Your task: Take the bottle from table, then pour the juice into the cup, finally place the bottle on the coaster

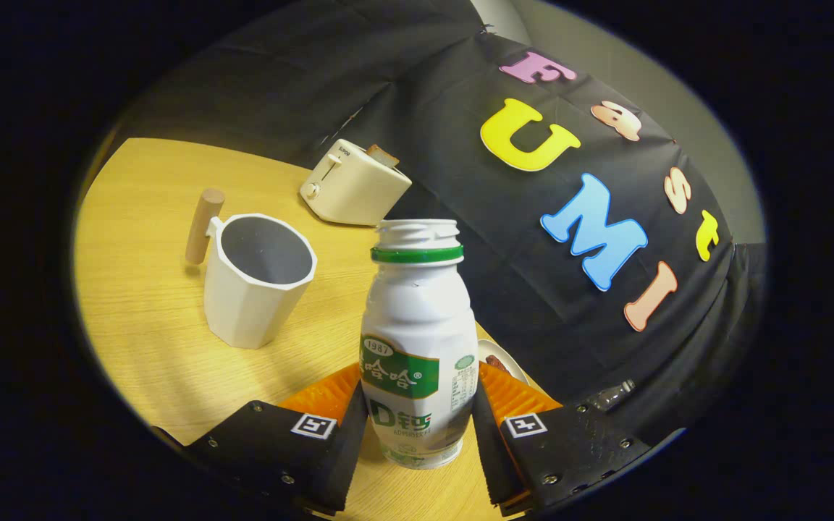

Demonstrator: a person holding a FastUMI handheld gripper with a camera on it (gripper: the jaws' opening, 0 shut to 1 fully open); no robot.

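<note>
One bottle stands uncapped between the fingers of the gripper, which seem to press its sides, though contact is hard to confirm. Pouring into the cup on the table remains, as does the coaster placement.

Claw-mounted fisheye, close above table

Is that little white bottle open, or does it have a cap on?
Open. The bottle, between the gripper fingers, shows bare screw threads above its green ring, with no cap on top.
</note>
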